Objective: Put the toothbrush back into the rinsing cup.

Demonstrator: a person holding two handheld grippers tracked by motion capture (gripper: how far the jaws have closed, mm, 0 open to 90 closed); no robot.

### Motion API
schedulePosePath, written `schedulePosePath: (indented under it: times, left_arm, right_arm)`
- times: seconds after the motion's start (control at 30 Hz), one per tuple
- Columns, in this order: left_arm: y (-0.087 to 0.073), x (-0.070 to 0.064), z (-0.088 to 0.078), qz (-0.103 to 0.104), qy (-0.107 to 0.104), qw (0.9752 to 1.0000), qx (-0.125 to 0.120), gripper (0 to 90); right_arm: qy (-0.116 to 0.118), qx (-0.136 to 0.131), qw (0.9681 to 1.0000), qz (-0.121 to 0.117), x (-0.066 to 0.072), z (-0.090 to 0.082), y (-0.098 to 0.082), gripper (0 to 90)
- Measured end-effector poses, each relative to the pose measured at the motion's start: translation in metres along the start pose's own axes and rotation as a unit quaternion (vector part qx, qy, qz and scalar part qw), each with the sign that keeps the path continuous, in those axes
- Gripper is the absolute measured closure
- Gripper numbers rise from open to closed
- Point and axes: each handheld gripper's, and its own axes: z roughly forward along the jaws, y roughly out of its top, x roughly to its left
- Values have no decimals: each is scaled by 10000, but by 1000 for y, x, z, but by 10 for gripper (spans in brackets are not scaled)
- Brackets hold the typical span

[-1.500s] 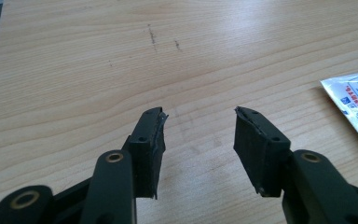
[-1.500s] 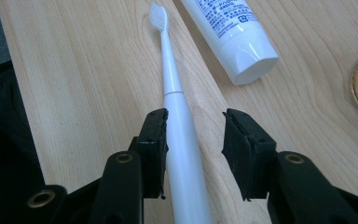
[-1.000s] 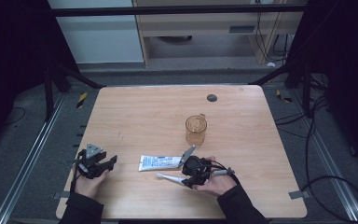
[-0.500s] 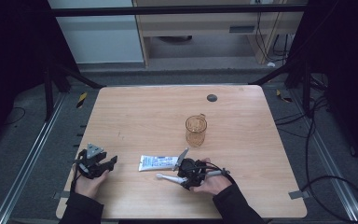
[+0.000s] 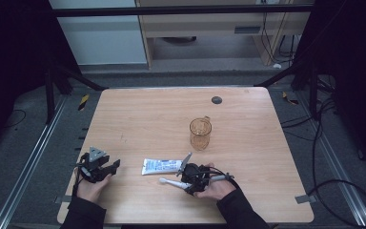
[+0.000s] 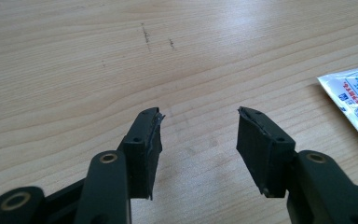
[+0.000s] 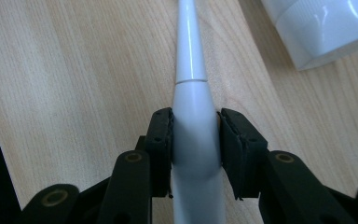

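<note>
The right claw pinches the smooth white plastic toothbrush handle, which could slip or swivel on lifting, while the left claw stands spread over the bare wooden surface.

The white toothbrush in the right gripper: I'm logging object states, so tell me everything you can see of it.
The white toothbrush looks like smooth, glossy plastic: a thick handle that narrows past a seam into a slim neck. The right gripper is shut on the handle, one black jaw pressing each side. In the high view it lies low over the table, its thin end pointing left, just in front of the toothpaste tube. Its bristles cannot be made out.
</note>
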Motion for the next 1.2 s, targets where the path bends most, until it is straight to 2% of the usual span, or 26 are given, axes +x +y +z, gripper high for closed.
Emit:
schedulePosePath:
  times: [0.27, 0.37, 0.47, 0.53, 0.83, 0.93, 1.2]
  left_arm:
    - [0, 0, 0, 4, -2, 10000, 11, 486]
    - [0, 0, 0, 1, 0, 10000, 11, 488]
    - [0, 0, 0, -4, -4, 10000, 13, 488]
    - [0, 0, 0, -3, -6, 10000, 11, 489]
    - [0, 0, 0, -18, -13, 10000, 14, 493]
    - [0, 0, 0, -20, -11, 10000, 10, 494]
    - [0, 0, 0, -23, -12, 10000, 11, 496]
  right_arm:
    - [-36, -4, 10000, -41, 1, -1, 0, 671]
    - [44, -19, 10000, -48, 2, -1, -1, 672]
    - [217, -50, 9997, -48, 4, -4, -1, 673]
    - [262, -151, 9995, -80, 6, -9, -2, 674]
    - [172, -454, 9988, -105, 8, -24, -1, 675]
    - [99, -638, 9979, -48, 7, -32, -1, 676]
    - [80, -746, 9972, 2, 4, -37, -3, 676]
